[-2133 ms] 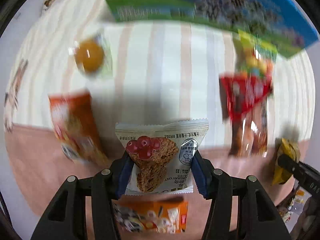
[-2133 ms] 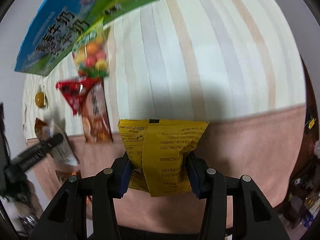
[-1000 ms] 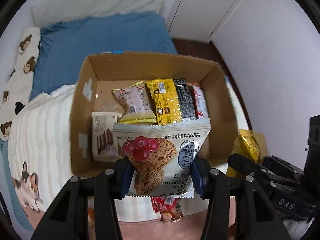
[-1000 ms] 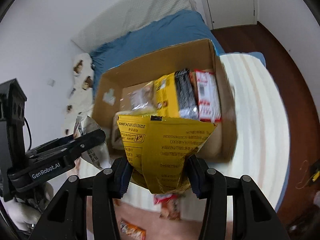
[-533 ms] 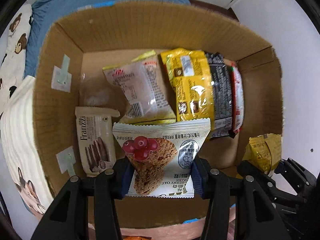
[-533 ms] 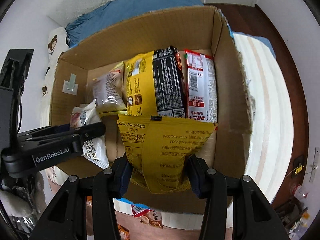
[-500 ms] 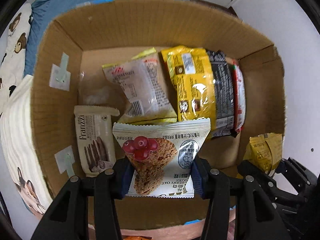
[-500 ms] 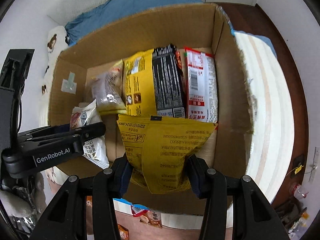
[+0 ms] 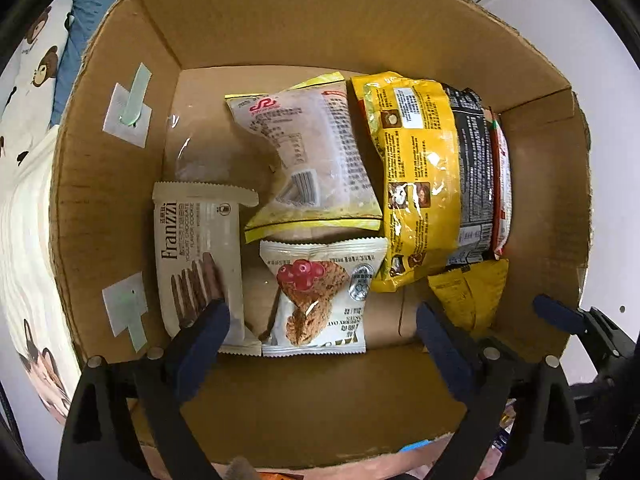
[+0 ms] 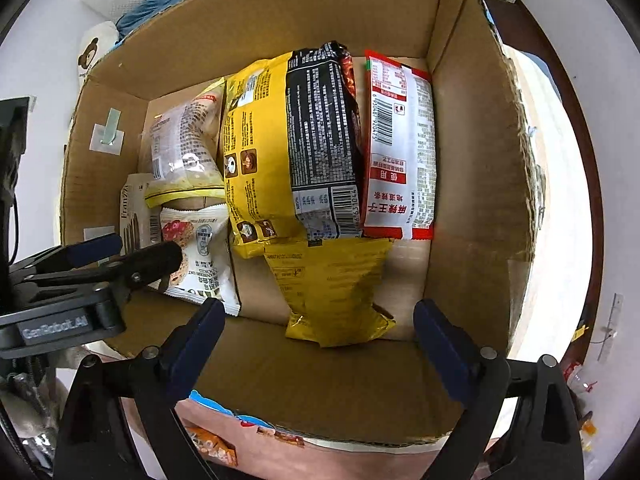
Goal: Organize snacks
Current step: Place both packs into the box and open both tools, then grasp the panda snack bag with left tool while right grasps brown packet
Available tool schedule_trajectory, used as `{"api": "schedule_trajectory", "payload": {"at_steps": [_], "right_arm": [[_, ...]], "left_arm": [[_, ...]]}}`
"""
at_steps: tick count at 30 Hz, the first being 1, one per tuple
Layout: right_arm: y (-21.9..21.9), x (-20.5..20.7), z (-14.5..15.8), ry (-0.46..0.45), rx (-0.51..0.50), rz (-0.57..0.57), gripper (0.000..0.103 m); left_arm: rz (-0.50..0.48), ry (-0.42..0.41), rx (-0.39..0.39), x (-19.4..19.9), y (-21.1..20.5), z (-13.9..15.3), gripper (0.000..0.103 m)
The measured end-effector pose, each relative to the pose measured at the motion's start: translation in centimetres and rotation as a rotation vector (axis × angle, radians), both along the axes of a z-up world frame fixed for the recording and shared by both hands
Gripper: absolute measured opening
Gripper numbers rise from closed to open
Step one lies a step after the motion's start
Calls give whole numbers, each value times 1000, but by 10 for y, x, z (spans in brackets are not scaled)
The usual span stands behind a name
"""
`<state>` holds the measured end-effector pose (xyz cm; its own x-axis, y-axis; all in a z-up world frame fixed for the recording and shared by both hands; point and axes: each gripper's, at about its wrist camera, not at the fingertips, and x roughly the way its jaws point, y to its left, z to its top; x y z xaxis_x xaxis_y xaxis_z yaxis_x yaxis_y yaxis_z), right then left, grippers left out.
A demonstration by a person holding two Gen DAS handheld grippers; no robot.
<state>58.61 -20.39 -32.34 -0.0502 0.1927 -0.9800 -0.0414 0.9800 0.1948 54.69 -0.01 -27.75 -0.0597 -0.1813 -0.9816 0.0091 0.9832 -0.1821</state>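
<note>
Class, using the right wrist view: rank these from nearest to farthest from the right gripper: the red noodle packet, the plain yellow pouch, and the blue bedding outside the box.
1. Plain yellow pouch: lying in the box, straight ahead of the right gripper.
2. Red noodle packet: deeper in, by the box's right wall.
3. Blue bedding: beyond the box's far wall, upper left.

Bare floor of the cardboard box (image 9: 280,24) shows only between oat-cookie packet (image 9: 320,296) and yellow pouch (image 10: 332,284).

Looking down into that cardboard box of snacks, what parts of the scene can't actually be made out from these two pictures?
- Red noodle pack: left wrist view shows only a sliver, behind the black pack.
- Clear bag in the cardboard box: contents unreadable through glare.
- Franzzi cookie pack: right wrist view, mostly hidden by the left tool.
- Packets outside the box: cut off by its wall.
</note>
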Motion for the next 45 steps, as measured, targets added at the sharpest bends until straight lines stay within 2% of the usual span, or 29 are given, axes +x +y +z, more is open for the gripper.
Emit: {"api": "schedule_trajectory", "payload": {"at_steps": [4, 8, 19, 26, 40, 45], "right_arm": [[-3, -2, 3, -23, -9, -8, 97], [-5, -8, 13, -74, -18, -20, 97], [-15, -54, 69, -324, -66, -42, 97], [-13, -86, 105, -438, -60, -41, 97], [-10, -153, 163, -562, 16, -66, 97], [-12, -178, 153, -532, 80, -76, 97]], "left_arm": [[-14, -22, 20, -5, -5, 7, 96], [-13, -89, 27, -17, -6, 30, 96], [-2, -360, 102, -76, 1, 93, 96], [-14, -502, 140, -110, -4, 125, 96], [23, -632, 124, -166, 2, 174, 96], [74, -610, 113, -193, 20, 166, 96]]}}
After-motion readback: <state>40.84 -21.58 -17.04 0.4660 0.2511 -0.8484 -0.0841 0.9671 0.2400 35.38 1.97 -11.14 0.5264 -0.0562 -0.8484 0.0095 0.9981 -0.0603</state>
